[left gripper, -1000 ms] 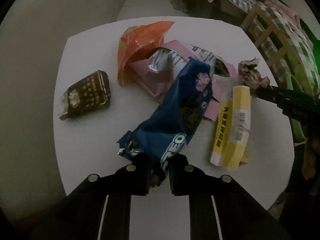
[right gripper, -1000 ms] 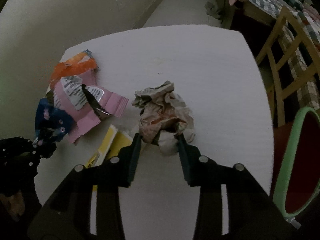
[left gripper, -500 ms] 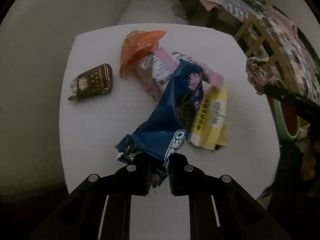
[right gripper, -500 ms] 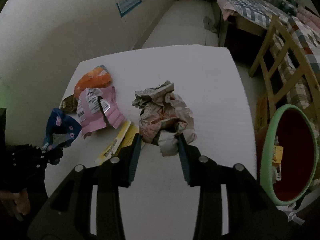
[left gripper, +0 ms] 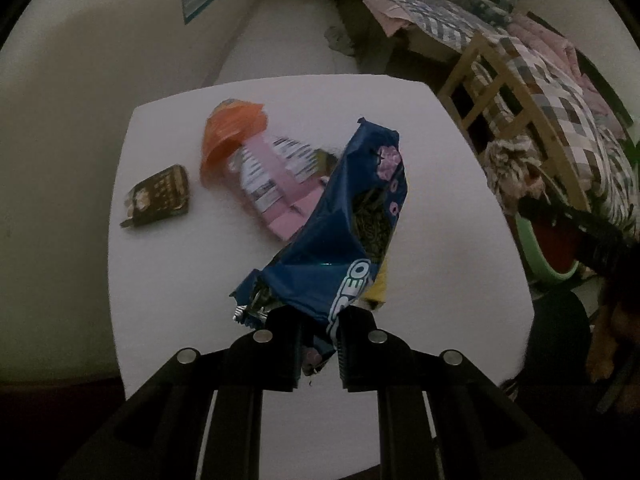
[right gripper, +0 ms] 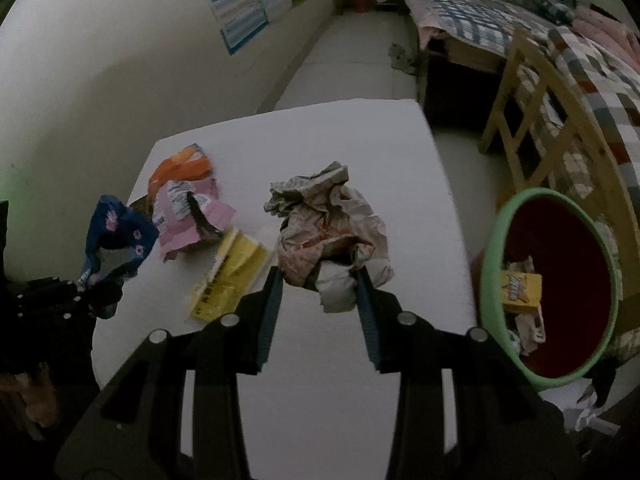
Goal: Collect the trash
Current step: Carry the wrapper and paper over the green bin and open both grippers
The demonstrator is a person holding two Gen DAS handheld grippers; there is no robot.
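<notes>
My left gripper [left gripper: 319,344] is shut on the lower end of a blue Oreo wrapper [left gripper: 340,236], which hangs lifted above the white table [left gripper: 168,280]. My right gripper [right gripper: 320,292] is shut on a crumpled paper wad [right gripper: 326,228], also held above the table. On the table lie an orange wrapper [left gripper: 230,136], a pink wrapper [left gripper: 276,188], a dark brown packet [left gripper: 160,196] and a yellow wrapper [right gripper: 228,276]. A green-rimmed bin [right gripper: 552,280] with some trash inside stands to the right of the table. The left gripper with the blue wrapper [right gripper: 116,236] shows at the right wrist view's left edge.
A wooden chair [right gripper: 536,120] and a bed with a checked blanket [right gripper: 600,68] stand right of the table. A wall with posters [right gripper: 248,0] runs along the left. Pale floor [right gripper: 352,64] stretches beyond the table's far edge.
Both grippers have risen with their loads: the blue wrapper and the paper wad are lifted higher, and the table looks smaller. The bin has come into the right wrist view.
</notes>
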